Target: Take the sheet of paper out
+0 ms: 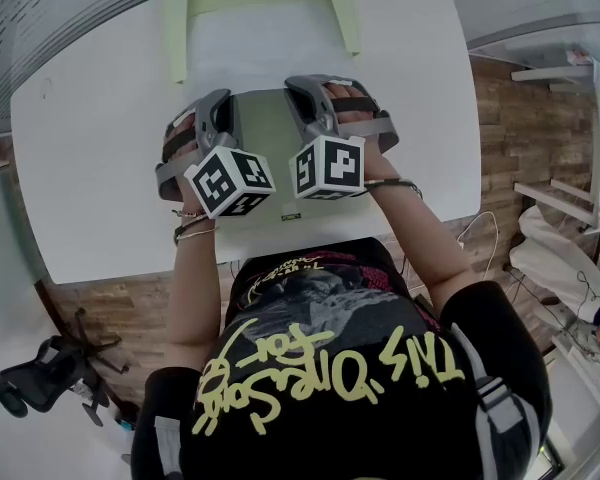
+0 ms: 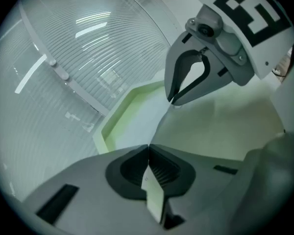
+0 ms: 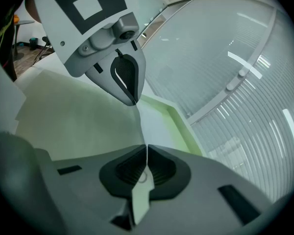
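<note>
A light green folder [image 1: 177, 18] lies at the table's far side with white paper [image 1: 260, 53] in it. From it a pale sheet [image 1: 267, 133] reaches toward me between the two grippers. My left gripper [image 1: 223, 100] is shut on the sheet's near edge, and a thin strip of it shows between the pads in the left gripper view [image 2: 148, 148]. My right gripper [image 1: 306, 85] is shut on the same edge [image 3: 146, 148] close beside it. Each gripper sees the other pinching the sheet: the right one [image 2: 172, 102], the left one [image 3: 134, 102]. The green folder rim [image 2: 116, 124] lies just beyond.
The white table [image 1: 90, 168] spreads to both sides, its near edge against my body. A ribbed glass wall [image 2: 63, 58] stands behind it. An office chair [image 1: 35, 380] stands on the wooden floor at the lower left, and shelves with cables [image 1: 570, 218] at the right.
</note>
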Tool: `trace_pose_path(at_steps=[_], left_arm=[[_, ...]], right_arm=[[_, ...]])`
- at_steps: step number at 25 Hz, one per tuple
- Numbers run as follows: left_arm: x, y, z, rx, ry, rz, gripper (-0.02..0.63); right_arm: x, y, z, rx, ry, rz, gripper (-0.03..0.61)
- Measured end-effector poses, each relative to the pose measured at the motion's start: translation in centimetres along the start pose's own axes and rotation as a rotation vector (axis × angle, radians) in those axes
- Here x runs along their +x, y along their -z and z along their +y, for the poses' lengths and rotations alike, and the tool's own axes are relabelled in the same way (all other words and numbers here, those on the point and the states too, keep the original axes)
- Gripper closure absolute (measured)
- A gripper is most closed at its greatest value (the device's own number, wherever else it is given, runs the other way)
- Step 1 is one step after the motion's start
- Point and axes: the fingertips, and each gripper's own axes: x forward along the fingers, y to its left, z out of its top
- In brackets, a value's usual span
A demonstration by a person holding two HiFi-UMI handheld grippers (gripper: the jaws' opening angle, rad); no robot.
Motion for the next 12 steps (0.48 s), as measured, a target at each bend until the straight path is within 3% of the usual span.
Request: trace_pose_path(at_steps=[12], left_arm=[[-1.4, 0.2, -0.3, 0.01, -0.002, -0.001, 0.604]], right_arm=[[-1.2, -0.7, 0.6, -0.007, -0.009, -0.014, 0.566]])
